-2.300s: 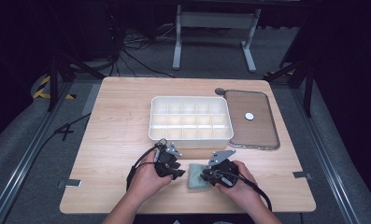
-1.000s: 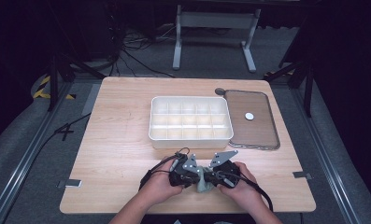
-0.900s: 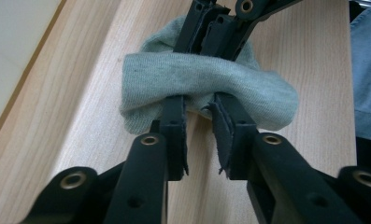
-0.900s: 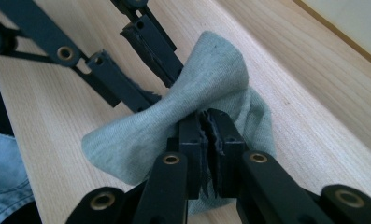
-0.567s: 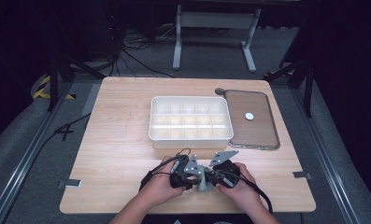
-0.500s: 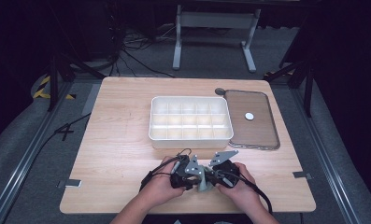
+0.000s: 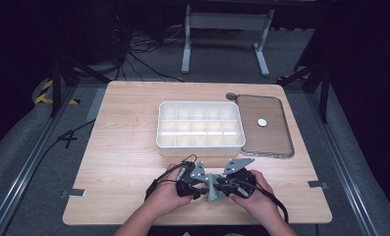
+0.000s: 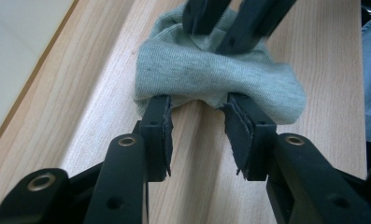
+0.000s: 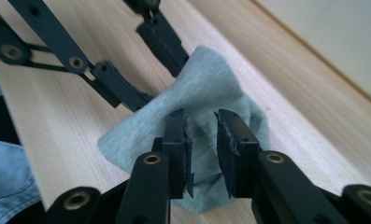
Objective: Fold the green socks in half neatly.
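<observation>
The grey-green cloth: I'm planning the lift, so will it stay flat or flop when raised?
The grey-green cloth looks like a soft knit, already bunched between the jaws, so it will probably droop. It seems light, and likely to slide on the smooth table.

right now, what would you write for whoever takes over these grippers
Left gripper: open, jaws at the near edge of the cloth, not closed on it.
Right gripper: jaws narrowly apart over a raised fold in the middle of the cloth; whether it pinches is unclear.
Cloth: grey-green, bunched on the table at the near edge, between both grippers.
Tray: white, its compartments look empty, just beyond the cloth; its lid lies to the right.
Done: cloth partly gathered. Left: probably finish folding and put it in the tray.
</observation>
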A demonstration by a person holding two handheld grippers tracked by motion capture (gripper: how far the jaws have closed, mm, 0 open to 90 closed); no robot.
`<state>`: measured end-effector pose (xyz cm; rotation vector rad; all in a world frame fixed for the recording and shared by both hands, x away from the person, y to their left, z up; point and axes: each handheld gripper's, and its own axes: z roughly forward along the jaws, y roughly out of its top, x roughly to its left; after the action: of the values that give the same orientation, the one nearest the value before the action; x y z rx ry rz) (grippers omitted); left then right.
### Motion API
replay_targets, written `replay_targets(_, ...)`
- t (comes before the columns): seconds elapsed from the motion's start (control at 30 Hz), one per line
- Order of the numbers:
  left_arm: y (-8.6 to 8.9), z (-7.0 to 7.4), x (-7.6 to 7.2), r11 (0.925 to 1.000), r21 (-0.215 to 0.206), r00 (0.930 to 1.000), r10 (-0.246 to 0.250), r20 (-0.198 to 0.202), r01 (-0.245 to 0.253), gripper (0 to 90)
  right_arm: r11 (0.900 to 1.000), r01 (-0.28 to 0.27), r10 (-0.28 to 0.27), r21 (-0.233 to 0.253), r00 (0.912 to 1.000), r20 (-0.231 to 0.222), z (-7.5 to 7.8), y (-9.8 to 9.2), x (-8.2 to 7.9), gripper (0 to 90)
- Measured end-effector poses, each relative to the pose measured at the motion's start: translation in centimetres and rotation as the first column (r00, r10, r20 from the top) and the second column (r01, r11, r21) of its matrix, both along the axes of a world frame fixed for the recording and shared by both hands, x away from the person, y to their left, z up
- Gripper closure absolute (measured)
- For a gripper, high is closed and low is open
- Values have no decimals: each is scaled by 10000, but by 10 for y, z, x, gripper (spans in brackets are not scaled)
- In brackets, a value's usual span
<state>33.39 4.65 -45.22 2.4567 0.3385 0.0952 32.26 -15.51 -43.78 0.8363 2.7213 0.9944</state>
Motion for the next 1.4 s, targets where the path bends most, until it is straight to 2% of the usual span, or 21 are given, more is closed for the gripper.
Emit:
replay_targets(0.1,-2,0,-2,10000,41,10000,-32,6,32,622,9995,181,-183,253,9998,68,11,-14,1,746)
replay_targets(0.17,-3,1,-2,10000,47,10000,-51,5,50,622,9976,584,-588,379,9982,94,16,-28,4,780)
replay_targets(0.23,-4,1,-2,9999,61,9999,-97,32,96,622,9933,1157,-1156,-13,9933,74,13,-43,10,821)
replay_targets(0.3,-5,0,-2,10000,60,10000,-46,-5,46,622,9900,1349,-1355,-421,9907,-127,5,-48,14,839)
replay_targets(0.37,-6,1,-2,9999,95,10000,-90,-18,90,622,9926,1099,-1129,-512,9918,-597,-5,-47,17,856)
replay_targets(0.43,-7,1,-3,10000,38,10000,-78,22,78,621,9967,761,-778,-266,9945,-704,-5,-41,14,875)
replay_targets(0.57,-7,2,-3,9999,-58,9999,-112,38,112,618,9995,-164,147,-269,9981,-594,-3,-23,6,878)
replay_targets(0.73,-7,3,-4,9997,-166,9998,-202,27,202,614,9968,-702,674,-380,9952,-715,-5,-12,0,860)
replay_targets(0.87,-8,3,-5,9996,-28,9996,-271,103,271,613,9916,-1181,1138,-529,9905,-775,-3,-4,-5,835)
replay_targets(0.97,-9,3,-6,9992,40,9991,-403,119,403,608,9932,-1099,1055,-395,9894,-994,-8,-4,-3,833)
replay_targets(1.03,-8,4,-6,9988,-182,9989,-444,141,447,605,9958,-914,912,44,9870,-1326,-12,-7,1,829)
replay_targets(1.17,-11,5,-8,9966,-440,9975,-698,126,703,585,9963,-787,829,339,9854,-1488,-17,-13,4,818)
replay_targets(1.27,-15,3,-9,9961,-380,9964,-784,334,797,567,9956,-707,808,615,9802,-1810,-19,-17,8,811)
replay_targets(1.4,-22,3,-12,9954,-295,9940,-887,647,908,538,9951,-588,739,798,9767,-2014,-22,-20,10,811)
